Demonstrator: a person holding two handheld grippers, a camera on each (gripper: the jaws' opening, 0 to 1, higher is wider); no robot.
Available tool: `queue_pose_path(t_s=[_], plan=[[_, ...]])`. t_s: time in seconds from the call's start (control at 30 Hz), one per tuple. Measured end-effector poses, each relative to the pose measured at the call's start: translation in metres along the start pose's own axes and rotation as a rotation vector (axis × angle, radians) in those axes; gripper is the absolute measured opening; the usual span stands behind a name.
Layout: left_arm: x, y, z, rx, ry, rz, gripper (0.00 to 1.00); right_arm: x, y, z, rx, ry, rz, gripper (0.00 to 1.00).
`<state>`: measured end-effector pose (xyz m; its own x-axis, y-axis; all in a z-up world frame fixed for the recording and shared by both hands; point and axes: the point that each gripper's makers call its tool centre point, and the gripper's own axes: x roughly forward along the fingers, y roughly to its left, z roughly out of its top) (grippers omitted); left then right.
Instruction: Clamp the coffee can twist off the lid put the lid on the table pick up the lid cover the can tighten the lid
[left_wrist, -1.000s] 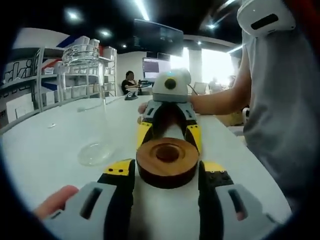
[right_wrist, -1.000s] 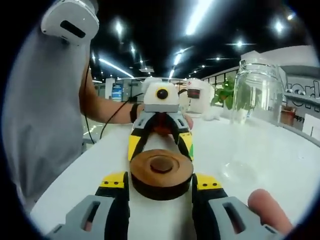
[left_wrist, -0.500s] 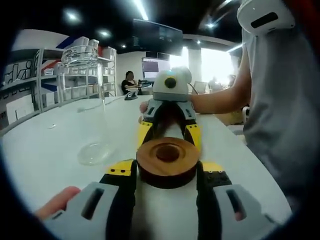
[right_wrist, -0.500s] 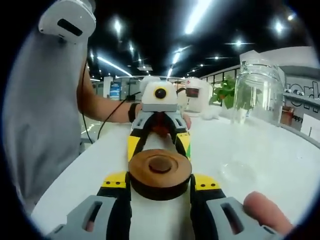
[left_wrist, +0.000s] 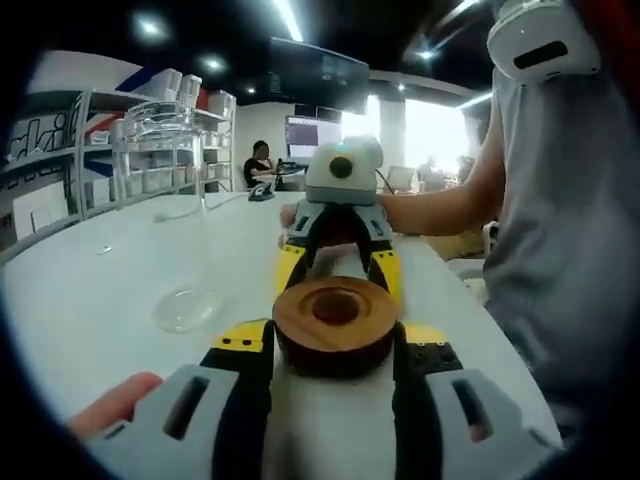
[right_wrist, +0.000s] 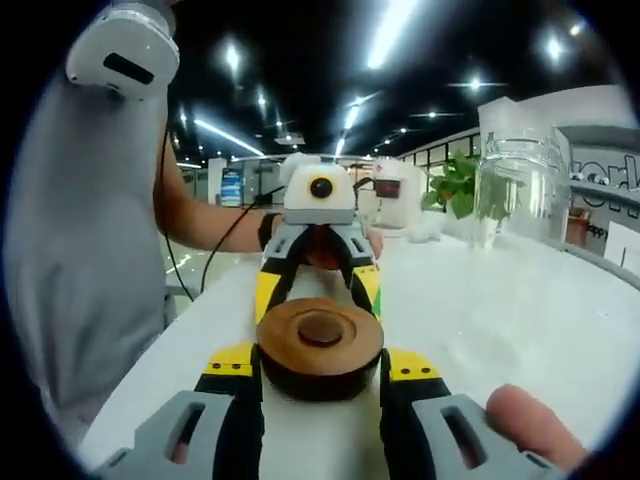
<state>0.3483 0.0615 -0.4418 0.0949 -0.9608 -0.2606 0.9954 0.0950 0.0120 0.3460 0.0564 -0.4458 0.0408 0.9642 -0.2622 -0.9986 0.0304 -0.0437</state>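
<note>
We had both grippers, left gripper (left_wrist: 335, 345) and right gripper (right_wrist: 320, 365), clenched on the lid (left_wrist: 336, 326) between their jaws; should've released one, kept it level toward the jar (left_wrist: 180, 215).

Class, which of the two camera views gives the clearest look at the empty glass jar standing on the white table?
The left gripper view: the glass jar shows from rim to base on the table. In the right gripper view the jar sits at the picture's edge, its lower part washed out against the table.
</note>
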Motion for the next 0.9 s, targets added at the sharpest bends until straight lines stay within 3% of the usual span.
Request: queue_pose_path(t_s=[0.1,0.47,0.77,0.9], plan=[[-0.005,0.002,0.017,0.016,-0.015,0.007,0.37,-0.004,-0.003,0.015,-0.015,-0.012,0.0,0.41],[-0.021,0.017,0.097,0.064,-0.089,0.016,0.37,-0.032,-0.023,0.096,-0.044,-0.046,-0.004,0.41],[-0.029,0.03,0.142,0.103,-0.115,0.011,0.37,-0.046,-0.033,0.138,-0.066,-0.066,-0.02,0.41],[-0.031,0.032,0.155,0.109,-0.126,0.007,0.37,-0.051,-0.035,0.149,-0.069,-0.078,-0.024,0.41]])
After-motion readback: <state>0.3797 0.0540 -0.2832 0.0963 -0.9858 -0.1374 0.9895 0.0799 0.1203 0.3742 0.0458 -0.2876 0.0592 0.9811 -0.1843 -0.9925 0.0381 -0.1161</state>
